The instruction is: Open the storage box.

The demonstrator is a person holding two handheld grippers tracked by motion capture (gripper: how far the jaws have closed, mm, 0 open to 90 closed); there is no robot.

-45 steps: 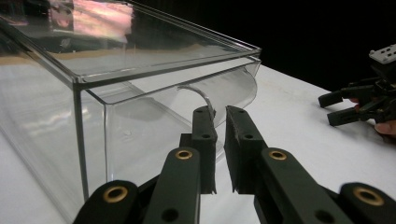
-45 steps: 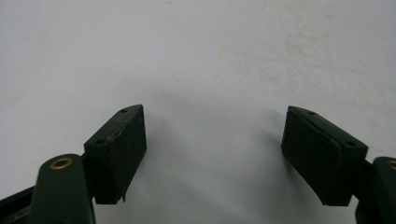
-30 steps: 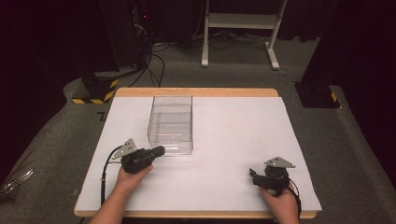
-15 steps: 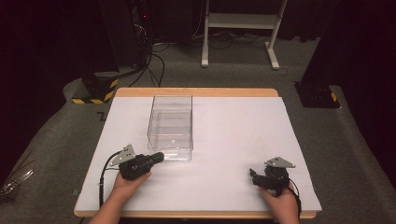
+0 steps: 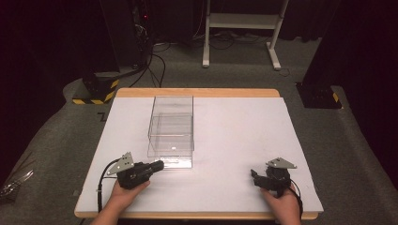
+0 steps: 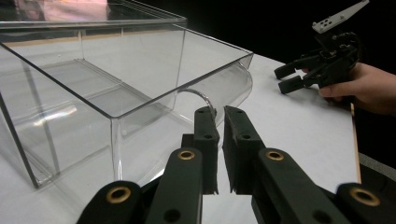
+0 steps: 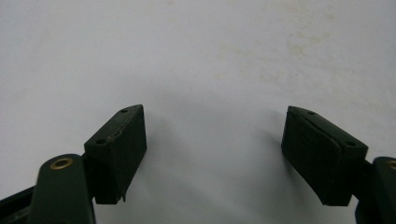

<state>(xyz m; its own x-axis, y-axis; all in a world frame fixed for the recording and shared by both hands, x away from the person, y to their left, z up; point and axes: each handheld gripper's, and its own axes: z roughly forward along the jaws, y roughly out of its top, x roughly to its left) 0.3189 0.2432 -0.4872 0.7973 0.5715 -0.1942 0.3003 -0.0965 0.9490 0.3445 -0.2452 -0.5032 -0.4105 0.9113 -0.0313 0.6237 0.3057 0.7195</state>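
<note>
A clear plastic box (image 5: 171,131) stands left of centre on the white worktop (image 5: 234,140), reaching toward its far edge. Just beside the box's near end, the left gripper (image 5: 158,165) points at it, jaws together on nothing. Near the front right corner, the right gripper (image 5: 254,177) rests with jaws apart.

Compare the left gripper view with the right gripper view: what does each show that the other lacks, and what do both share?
The left gripper view alone has the clear plastic box, the left gripper with jaws nearly together, and the right gripper in a hand. The right gripper view alone has wide-open jaws from close up. Both share the white tabletop.
</note>
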